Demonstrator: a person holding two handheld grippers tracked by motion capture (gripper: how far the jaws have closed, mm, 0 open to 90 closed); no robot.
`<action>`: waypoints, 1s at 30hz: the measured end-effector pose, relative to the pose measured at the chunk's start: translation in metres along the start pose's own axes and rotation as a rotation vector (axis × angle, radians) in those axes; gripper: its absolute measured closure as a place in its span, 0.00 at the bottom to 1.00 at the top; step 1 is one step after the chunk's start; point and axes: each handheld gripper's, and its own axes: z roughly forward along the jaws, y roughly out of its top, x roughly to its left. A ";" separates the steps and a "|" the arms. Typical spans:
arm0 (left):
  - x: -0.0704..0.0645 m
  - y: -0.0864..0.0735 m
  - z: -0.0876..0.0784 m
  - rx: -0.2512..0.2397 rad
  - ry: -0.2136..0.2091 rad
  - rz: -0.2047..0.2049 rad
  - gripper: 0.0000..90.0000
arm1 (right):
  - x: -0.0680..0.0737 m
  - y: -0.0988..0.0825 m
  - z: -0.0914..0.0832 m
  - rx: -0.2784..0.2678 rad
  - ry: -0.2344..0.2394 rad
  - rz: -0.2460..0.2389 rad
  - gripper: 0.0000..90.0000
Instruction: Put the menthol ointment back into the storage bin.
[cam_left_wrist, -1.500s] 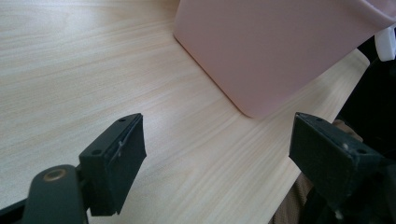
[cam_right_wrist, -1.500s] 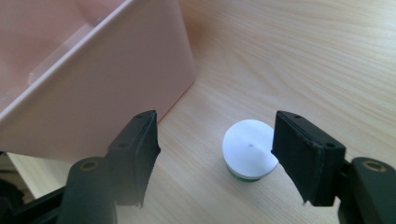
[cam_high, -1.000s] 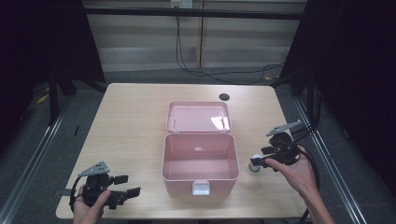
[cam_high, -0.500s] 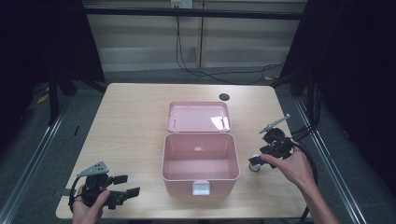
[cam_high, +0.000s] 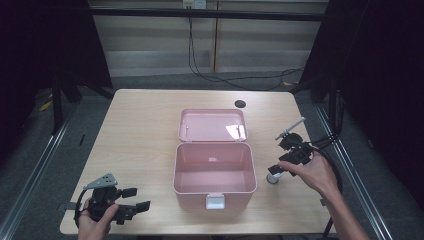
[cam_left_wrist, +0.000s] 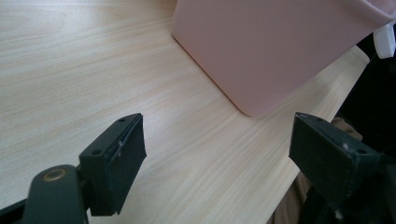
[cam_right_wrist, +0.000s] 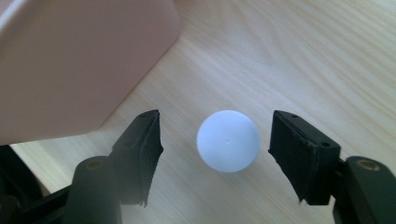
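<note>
Your right gripper (cam_high: 274, 170) is sitting at the right of the high view, just beside the pink box (cam_high: 214, 172), with its jaws spread wide and pointing down. In the right gripper view those jaws are standing apart on either side of a small white round-topped object (cam_right_wrist: 228, 140) — not touching it, with pale wood showing in the gaps on both sides. That object is resting on the table (cam_high: 140, 130) just off the box's right wall, and the box's rounded corner is filling the upper left of the right gripper view.

Your left gripper (cam_high: 136, 199) is resting at the lower left of the high view, near the table's front edge and well apart from the box. Its jaws are open too, holding nothing — in the left gripper view they are framing bare wood, with the box's wall rising in the upper right of that frame.

You are keeping the box in the middle of the table with its lid (cam_high: 213, 125) swung fully back and lying flat behind it. A white latch (cam_high: 215, 201) is showing on the box's front wall. A small dark round spot (cam_high: 240, 104) is lying on the table beyond the lid, toward the top of the frame.
</note>
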 end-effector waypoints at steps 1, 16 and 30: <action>0.000 0.000 0.000 0.001 0.001 0.000 0.20 | -0.001 0.001 0.000 0.011 -0.006 0.002 0.38; 0.000 0.000 0.001 0.007 0.003 0.001 0.20 | -0.004 0.012 0.008 0.134 -0.038 -0.062 0.42; 0.000 0.000 0.001 0.007 0.000 -0.001 0.20 | -0.001 0.017 0.027 0.236 -0.057 -0.096 0.47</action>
